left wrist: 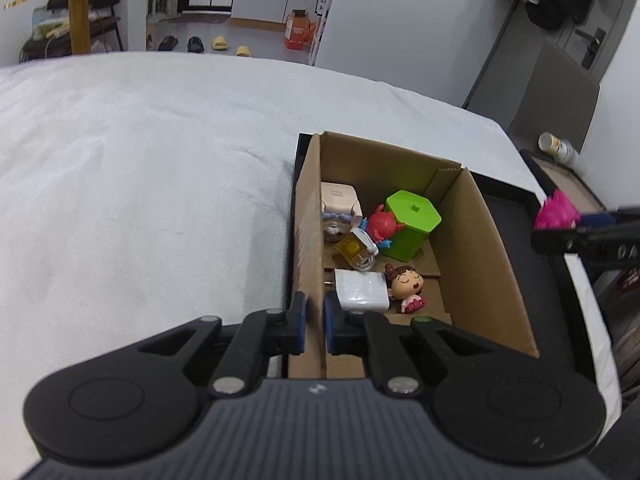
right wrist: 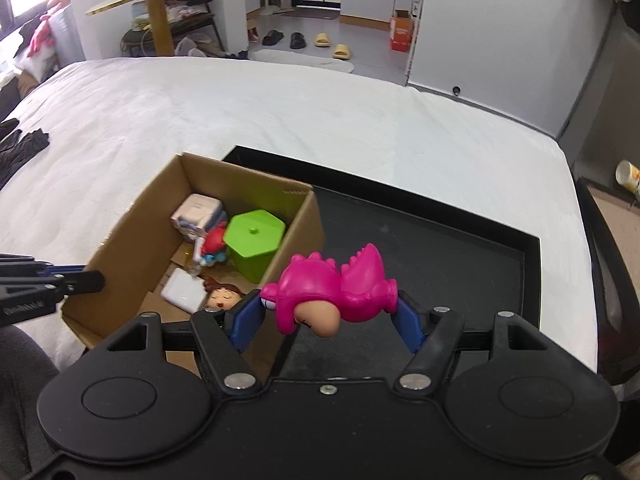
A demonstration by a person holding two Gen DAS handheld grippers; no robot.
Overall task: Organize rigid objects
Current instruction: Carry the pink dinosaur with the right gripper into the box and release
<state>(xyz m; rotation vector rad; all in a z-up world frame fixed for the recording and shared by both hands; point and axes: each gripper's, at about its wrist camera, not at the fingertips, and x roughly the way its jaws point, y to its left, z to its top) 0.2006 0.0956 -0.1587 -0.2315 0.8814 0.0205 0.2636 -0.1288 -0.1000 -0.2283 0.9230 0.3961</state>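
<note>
My right gripper has its jaws clamped on a bright pink plastic dinosaur figure, above the black tray beside the open brown cardboard box on the white bed. My left gripper pinches the box's near wall; its base hides that corner.

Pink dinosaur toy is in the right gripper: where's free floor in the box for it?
Pink dinosaur toy has room on the bare strip along the cardboard box wall, right of the green container and the doll. The left half is crowded: white charger, red figure, yellow piece.
</note>
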